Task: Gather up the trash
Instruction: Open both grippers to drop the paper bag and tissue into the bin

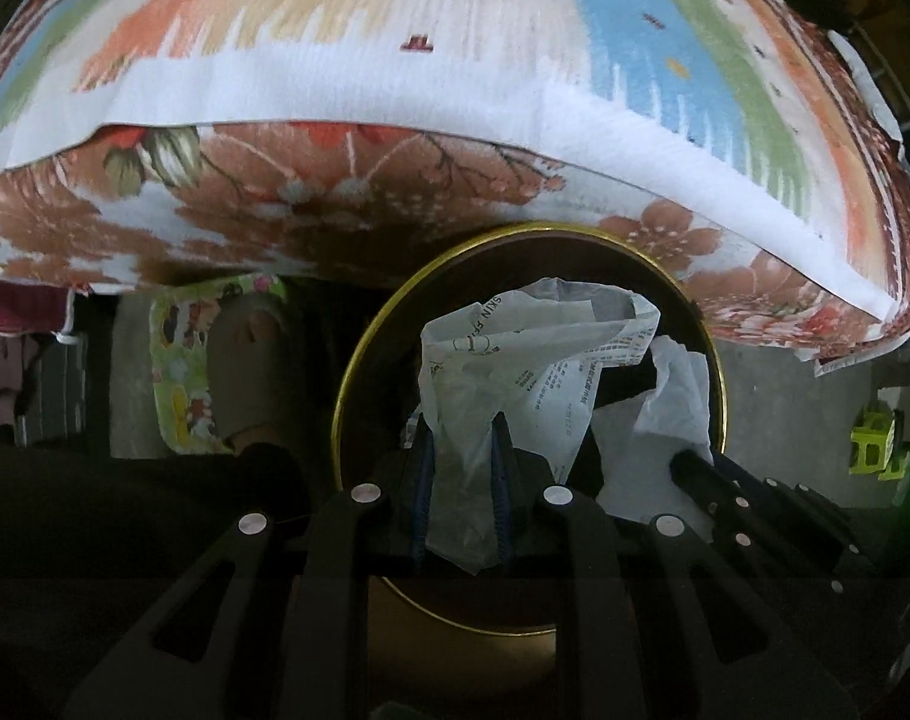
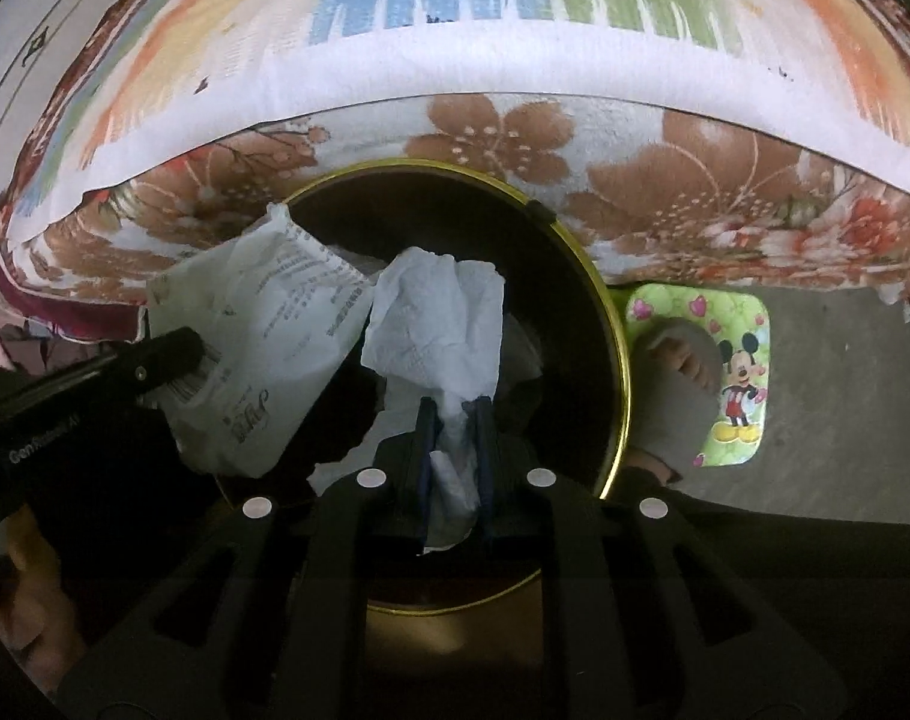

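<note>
My left gripper (image 1: 464,450) pinches a printed plastic wrapper (image 1: 515,372) over the gold-rimmed bin (image 1: 359,360); my right gripper (image 2: 455,438) clamps a crumpled white tissue (image 2: 437,324) above the bin's middle, beside the flowered bed's edge (image 2: 503,132).

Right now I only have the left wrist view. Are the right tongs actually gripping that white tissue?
Observer: Yes. The tissue is pinched between the pads of the right tongs, above the bin.
Operator: And where does my wrapper hang?
Observer: Seen from the right, the wrapper lies across the bin's rim, so part of it looks to be outside.
Operator: What's that green thing beside the bin?
Observer: A mat with a Mickey Mouse picture, and a grey-socked foot resting on it.
</note>
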Demonstrator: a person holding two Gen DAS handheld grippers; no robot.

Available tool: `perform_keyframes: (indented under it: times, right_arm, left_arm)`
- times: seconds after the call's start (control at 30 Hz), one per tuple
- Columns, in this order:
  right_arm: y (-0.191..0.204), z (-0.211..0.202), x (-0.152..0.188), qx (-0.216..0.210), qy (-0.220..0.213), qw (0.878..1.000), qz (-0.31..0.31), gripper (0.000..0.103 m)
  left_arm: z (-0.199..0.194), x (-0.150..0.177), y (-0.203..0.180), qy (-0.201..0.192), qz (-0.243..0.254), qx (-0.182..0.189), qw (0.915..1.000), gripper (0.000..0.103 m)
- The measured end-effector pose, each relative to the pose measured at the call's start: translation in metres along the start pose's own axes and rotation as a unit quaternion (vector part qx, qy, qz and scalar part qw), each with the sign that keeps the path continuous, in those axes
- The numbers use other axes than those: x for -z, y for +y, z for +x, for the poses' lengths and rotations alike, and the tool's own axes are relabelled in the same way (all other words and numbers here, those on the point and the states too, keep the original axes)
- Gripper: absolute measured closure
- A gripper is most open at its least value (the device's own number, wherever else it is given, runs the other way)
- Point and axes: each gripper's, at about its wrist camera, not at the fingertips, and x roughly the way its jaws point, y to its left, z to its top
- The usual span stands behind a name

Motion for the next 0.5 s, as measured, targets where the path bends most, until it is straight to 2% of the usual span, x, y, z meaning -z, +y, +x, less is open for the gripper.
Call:
perform_keyframes:
  times: [0.03,0.07,0.1,0.13,0.2,0.27,0.4,0.5]
  right_arm:
    - [-0.002,0.004,-0.003,-0.002,0.004,1.000,0.007,0.088]
    - [-0.004,0.006,-0.006,-0.002,0.007,1.000,0.013,0.083]
    - [-0.007,0.010,-0.009,-0.001,0.009,1.000,0.023,0.066]
    - [-0.009,0.011,-0.012,-0.003,0.008,1.000,0.028,0.058]
    - [-0.013,0.015,-0.017,-0.008,0.010,0.999,0.041,0.056]
    - [-0.016,0.015,-0.021,-0.010,0.008,0.999,0.051,0.051]
    - [-0.012,0.006,-0.022,-0.015,-0.008,0.999,0.043,0.040]
    - [-0.010,-0.005,-0.019,-0.014,-0.024,0.999,0.035,0.038]
  left_arm:
    - [0.004,-0.003,-0.001,0.005,-0.001,0.004,1.0000,0.081]
    - [0.008,-0.006,-0.001,0.009,-0.001,0.009,0.9999,0.070]
    - [0.011,-0.009,-0.002,0.011,-0.002,0.012,0.9999,0.057]
    - [0.015,-0.012,-0.001,0.008,-0.003,0.005,1.0000,0.052]
    - [0.019,-0.016,-0.001,0.006,-0.007,-0.014,0.9999,0.050]
    - [0.020,-0.018,-0.001,0.011,-0.012,-0.004,0.9999,0.050]
    - [0.004,-0.018,-0.009,-0.011,0.006,0.013,0.9998,0.043]
    - [-0.016,-0.014,-0.008,-0.035,0.020,0.018,0.9990,0.042]
